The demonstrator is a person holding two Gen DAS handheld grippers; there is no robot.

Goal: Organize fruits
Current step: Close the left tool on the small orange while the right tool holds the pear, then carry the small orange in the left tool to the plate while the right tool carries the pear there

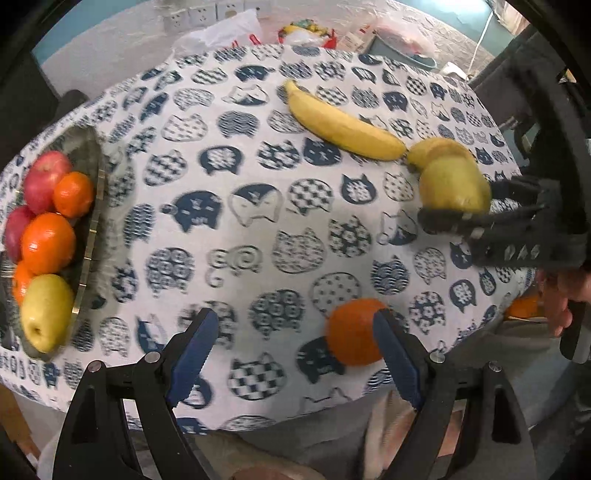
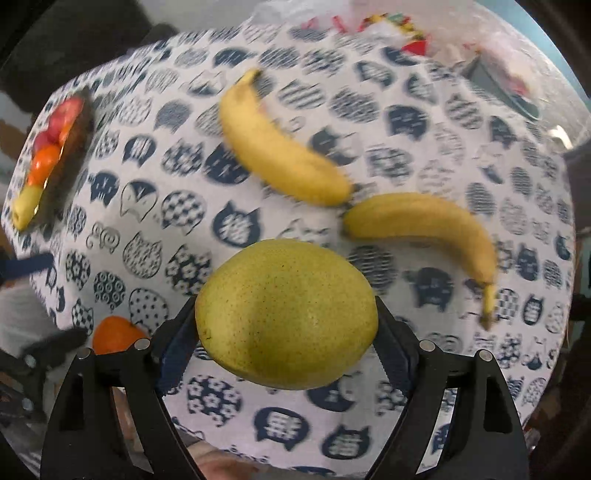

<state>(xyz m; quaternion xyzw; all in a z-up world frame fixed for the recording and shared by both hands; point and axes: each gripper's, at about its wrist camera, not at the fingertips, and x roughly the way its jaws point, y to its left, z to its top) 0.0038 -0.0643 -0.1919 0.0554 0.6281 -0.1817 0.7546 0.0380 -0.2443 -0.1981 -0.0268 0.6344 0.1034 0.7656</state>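
Observation:
My right gripper [image 2: 286, 325] is shut on a green-yellow pear [image 2: 286, 314] and holds it above the table; the pear also shows in the left wrist view [image 1: 452, 182]. My left gripper [image 1: 295, 347] is open and empty, its right finger next to an orange [image 1: 352, 330] near the table's front edge. Two bananas [image 2: 277, 147] [image 2: 424, 225] lie on the cat-print cloth. A fruit tray [image 1: 94, 206] at the left holds apples, oranges and a pear [image 1: 44, 312].
The round table's cat-print cloth [image 1: 240, 192] drops off at the front edge. Plastic bags [image 1: 306, 31] and a grey tub [image 1: 402, 48] sit at the far side. A dark chair [image 1: 517, 85] stands at the right.

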